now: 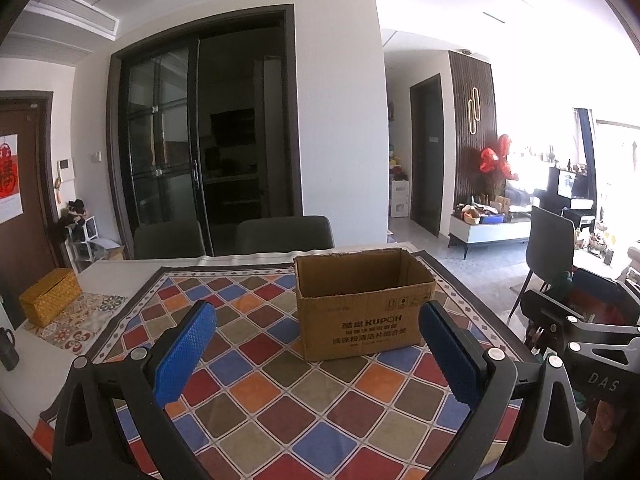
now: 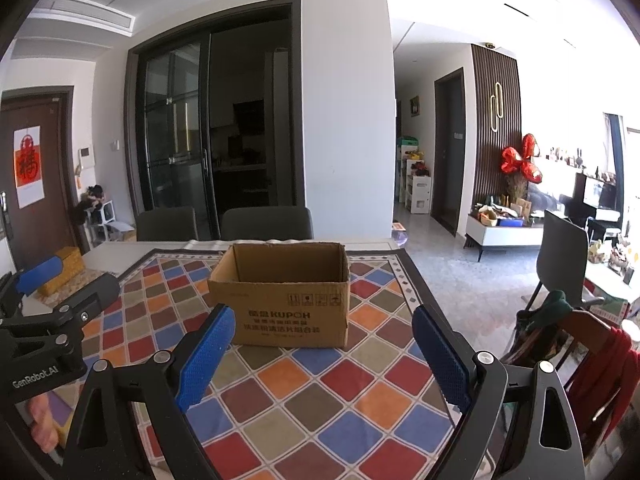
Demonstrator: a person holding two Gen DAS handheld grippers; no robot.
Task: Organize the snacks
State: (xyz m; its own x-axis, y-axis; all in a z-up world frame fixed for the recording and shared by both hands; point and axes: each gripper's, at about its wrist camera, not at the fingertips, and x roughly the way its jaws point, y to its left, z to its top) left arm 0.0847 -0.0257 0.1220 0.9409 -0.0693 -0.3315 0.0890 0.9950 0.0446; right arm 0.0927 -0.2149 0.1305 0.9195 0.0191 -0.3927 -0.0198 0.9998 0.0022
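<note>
An open brown cardboard box (image 1: 362,304) printed KUPOH stands upright on the chequered tablecloth (image 1: 280,392), towards the far edge of the table. It also shows in the right wrist view (image 2: 286,292). No snacks are in view and the inside of the box is hidden. My left gripper (image 1: 316,320) is open and empty, held above the cloth in front of the box. My right gripper (image 2: 324,326) is open and empty, also in front of the box. The left gripper shows at the left of the right wrist view (image 2: 68,280).
A woven yellow box (image 1: 50,296) sits at the table's far left, with a dark mug (image 1: 8,348) near it. Two dark chairs (image 1: 284,234) stand behind the table. Another chair (image 2: 560,248) and a chair with red cloth (image 2: 600,360) stand at the right.
</note>
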